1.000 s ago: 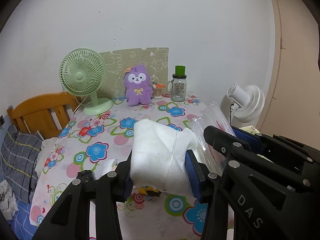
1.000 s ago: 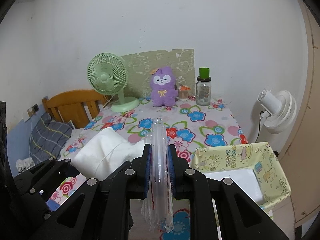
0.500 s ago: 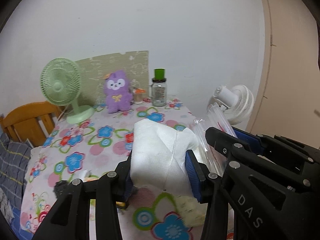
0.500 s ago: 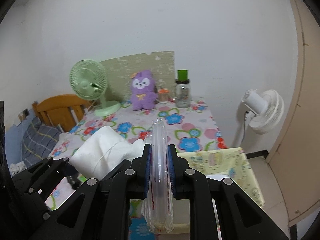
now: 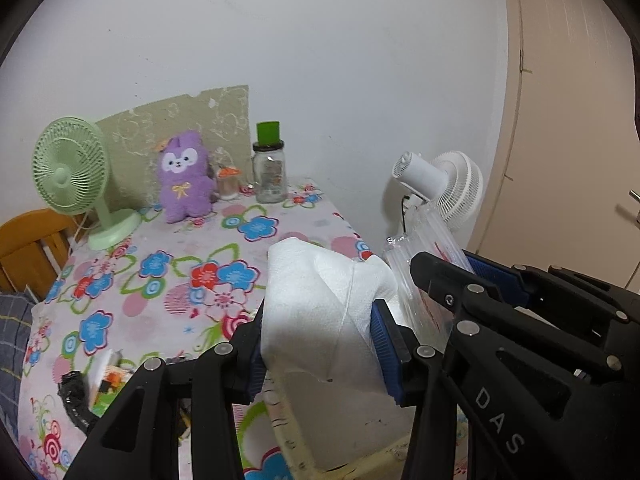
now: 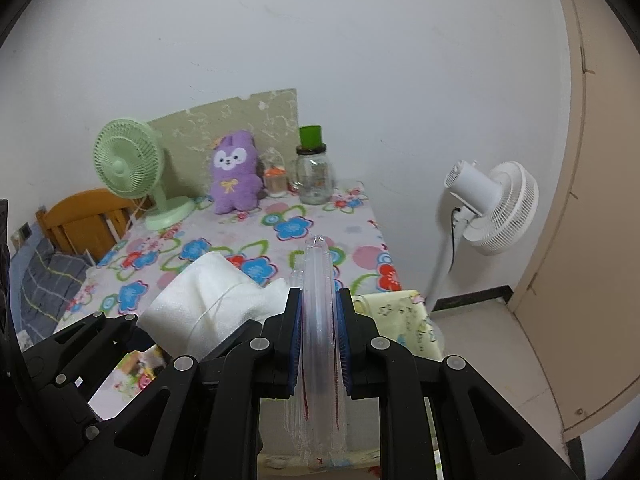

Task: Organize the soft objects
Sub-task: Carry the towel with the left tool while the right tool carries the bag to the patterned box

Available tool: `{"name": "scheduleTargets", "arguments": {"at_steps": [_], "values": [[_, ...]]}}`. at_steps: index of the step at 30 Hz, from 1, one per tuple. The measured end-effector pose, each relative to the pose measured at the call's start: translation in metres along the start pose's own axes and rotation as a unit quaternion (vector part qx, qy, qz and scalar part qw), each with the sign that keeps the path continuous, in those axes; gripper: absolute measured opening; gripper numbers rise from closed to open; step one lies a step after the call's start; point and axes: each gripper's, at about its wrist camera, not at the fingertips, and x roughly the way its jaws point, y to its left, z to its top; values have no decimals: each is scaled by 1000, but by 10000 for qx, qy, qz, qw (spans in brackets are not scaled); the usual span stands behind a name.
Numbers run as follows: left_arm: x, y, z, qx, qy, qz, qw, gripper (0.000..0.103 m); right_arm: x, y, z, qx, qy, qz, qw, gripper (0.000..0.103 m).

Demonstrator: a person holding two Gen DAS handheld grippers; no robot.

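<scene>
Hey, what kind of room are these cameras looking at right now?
Probably a small bedroom at home: a table under a flowered cloth holds a purple plush toy and green desk fan, with a wooden headboard and bedding beside it.

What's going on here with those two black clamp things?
A person holds a two-finger gripper in each hand. The left gripper is clamped on a folded white cloth, and the right gripper pinches a flat pack of clear plastic bags. Both are held up near the right edge of the flowered table, above a yellow patterned box. At the back of the table stand a purple plush, a green fan and a jar, untouched.
</scene>
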Motion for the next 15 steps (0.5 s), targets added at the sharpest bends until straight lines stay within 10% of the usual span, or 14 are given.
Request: {"name": "scheduleTargets", "arguments": {"at_steps": [15], "values": [[59,-9,-9,63,597,-48,9982,54,55,-27,-10,31,517,98,9986,19]]}}
